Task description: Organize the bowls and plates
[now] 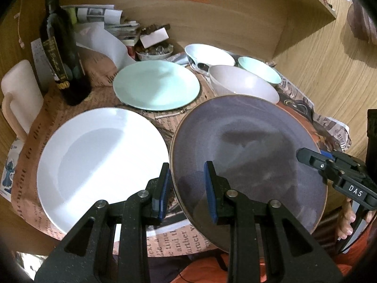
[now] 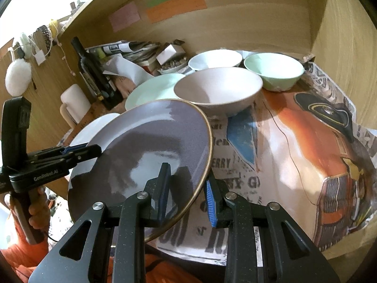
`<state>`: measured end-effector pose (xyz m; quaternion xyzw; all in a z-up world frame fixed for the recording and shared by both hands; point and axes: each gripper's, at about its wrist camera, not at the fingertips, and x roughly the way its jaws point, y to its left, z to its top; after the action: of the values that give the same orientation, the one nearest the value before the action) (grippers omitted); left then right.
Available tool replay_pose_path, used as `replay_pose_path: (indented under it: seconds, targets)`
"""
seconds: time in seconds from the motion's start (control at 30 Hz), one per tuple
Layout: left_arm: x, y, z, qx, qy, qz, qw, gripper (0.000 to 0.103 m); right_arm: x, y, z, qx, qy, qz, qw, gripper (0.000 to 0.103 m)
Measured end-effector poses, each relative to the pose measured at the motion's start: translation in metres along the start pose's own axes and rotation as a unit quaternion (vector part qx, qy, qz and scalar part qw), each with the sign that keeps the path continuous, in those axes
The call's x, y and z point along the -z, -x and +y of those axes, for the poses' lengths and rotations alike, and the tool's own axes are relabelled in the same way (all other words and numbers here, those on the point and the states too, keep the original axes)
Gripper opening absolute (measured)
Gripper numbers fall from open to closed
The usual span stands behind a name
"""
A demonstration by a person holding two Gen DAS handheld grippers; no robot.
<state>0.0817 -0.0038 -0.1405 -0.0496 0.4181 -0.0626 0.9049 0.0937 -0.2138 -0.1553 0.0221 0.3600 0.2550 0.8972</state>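
Observation:
A grey plate [image 1: 247,146] with a brown rim is held tilted above the table; it also shows in the right wrist view [image 2: 150,146]. My left gripper [image 1: 187,188] straddles its left rim, with a small gap still showing at the pads. My right gripper [image 2: 188,188] straddles its right rim the same way. A white plate [image 1: 99,162] lies at the left and a mint plate [image 1: 156,85] behind it. A pinkish bowl [image 2: 218,89], a white bowl [image 2: 215,60] and a mint bowl [image 2: 274,70] stand at the back.
A dark wine bottle [image 1: 62,54] and a white jug [image 1: 18,89] stand at the left. Papers and a small dish of clutter [image 1: 154,50] lie at the back. Printed newspaper [image 2: 294,153] covers the table. Wooden walls [image 2: 235,23] enclose the back and sides.

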Motion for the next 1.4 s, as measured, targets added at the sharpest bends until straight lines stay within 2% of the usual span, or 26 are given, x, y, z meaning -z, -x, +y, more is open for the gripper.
replay_pose_path:
  seconds: [0.3,0.67,1.4]
  targets:
    - [0.008,-0.022,-0.006,0.003,0.004,0.032,0.9995,0.028,0.007,-0.010,-0.015,0.001,-0.016,0.018,1.000,0.025]
    - [0.006,-0.041,-0.014,-0.004,-0.005,0.051,0.9987,0.028,0.011,-0.025,-0.029,0.009,-0.033,0.037,0.999,0.025]
    - [0.004,-0.054,-0.015,-0.013,-0.014,0.044,0.9988,0.028,0.006,-0.038,-0.033,0.013,-0.042,0.048,0.998,0.026]
